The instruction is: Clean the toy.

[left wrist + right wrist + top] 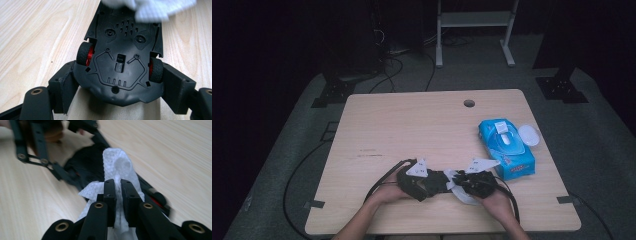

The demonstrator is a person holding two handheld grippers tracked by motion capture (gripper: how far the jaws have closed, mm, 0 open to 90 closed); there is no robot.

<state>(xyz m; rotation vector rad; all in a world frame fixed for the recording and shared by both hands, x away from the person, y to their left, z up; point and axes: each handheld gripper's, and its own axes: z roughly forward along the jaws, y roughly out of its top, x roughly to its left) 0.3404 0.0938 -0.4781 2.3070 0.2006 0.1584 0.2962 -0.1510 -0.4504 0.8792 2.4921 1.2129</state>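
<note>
We see a black toy car turned belly-up, its flat plastic underside facing us with moulded ribs, screw holes and a small slot at the middle. Two black tyres on red hubs sit at its sides. It lies close to the near edge of the tabletop, about midway along it. A crumpled white wipe, textured like embossed paper, rests against one end of the car, bunched and rising in a soft fold.
</note>
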